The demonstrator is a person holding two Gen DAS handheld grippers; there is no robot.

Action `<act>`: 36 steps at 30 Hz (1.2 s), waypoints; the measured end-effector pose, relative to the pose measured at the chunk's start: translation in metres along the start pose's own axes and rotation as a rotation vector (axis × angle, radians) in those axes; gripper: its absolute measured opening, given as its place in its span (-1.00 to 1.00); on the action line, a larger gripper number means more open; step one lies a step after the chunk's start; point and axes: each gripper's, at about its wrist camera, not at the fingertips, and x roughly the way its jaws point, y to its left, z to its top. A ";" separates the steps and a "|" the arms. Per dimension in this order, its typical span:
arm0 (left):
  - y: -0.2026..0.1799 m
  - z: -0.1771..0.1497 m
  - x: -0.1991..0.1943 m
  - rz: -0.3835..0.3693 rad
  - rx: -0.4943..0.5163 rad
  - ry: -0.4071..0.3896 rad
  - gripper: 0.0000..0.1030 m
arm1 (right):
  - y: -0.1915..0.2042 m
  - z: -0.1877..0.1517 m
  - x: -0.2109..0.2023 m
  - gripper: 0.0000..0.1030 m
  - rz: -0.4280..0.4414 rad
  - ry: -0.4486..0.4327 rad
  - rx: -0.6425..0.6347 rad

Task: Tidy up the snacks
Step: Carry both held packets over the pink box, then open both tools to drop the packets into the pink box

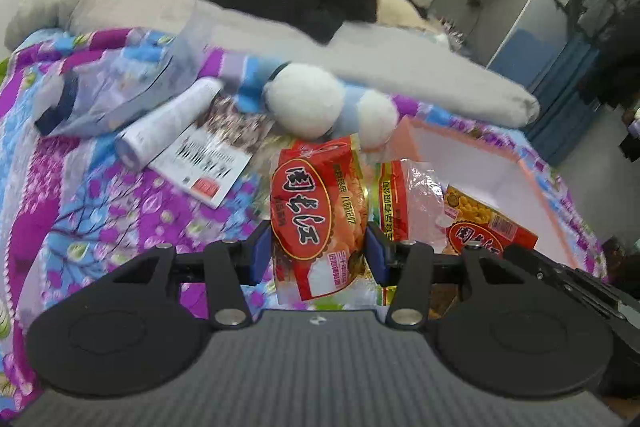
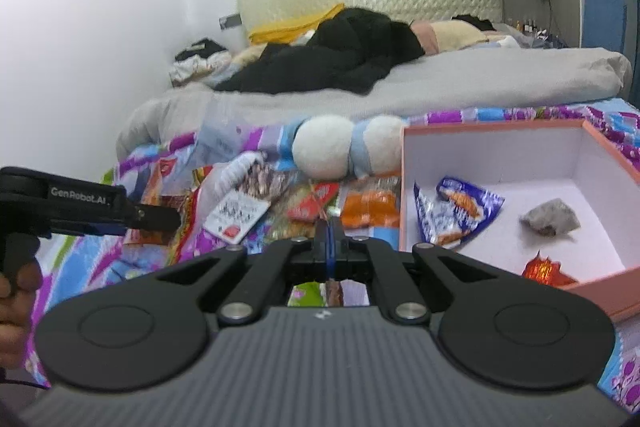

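Observation:
My left gripper is shut on a red snack packet with black characters, held above the floral bedspread. Another red and clear packet and a red one with a yellow picture lie just right of it, by the pink box. In the right wrist view the pink box holds a blue packet, a grey packet and a red wrapper. My right gripper is shut with nothing visible between its pads, left of the box. More red and orange packets lie ahead of it.
A white and blue plush toy lies behind the snacks. A white tube, a leaflet and a clear bag lie at the left. Grey duvet and black clothes cover the far bed. The left gripper's body shows at the left.

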 end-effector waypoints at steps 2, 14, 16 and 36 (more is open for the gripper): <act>-0.010 0.009 0.002 -0.015 0.009 -0.008 0.04 | -0.007 0.009 -0.004 -0.94 0.015 -0.020 0.019; -0.096 0.064 0.027 -0.194 0.073 -0.026 -0.15 | -0.060 0.070 -0.025 -0.94 -0.038 -0.133 0.043; -0.114 0.068 0.037 -0.208 0.098 -0.014 -0.26 | -0.071 0.078 -0.025 -0.94 -0.062 -0.140 0.044; -0.216 0.047 0.195 -0.219 0.269 0.310 -0.72 | -0.179 0.065 0.084 -0.93 -0.257 0.266 0.083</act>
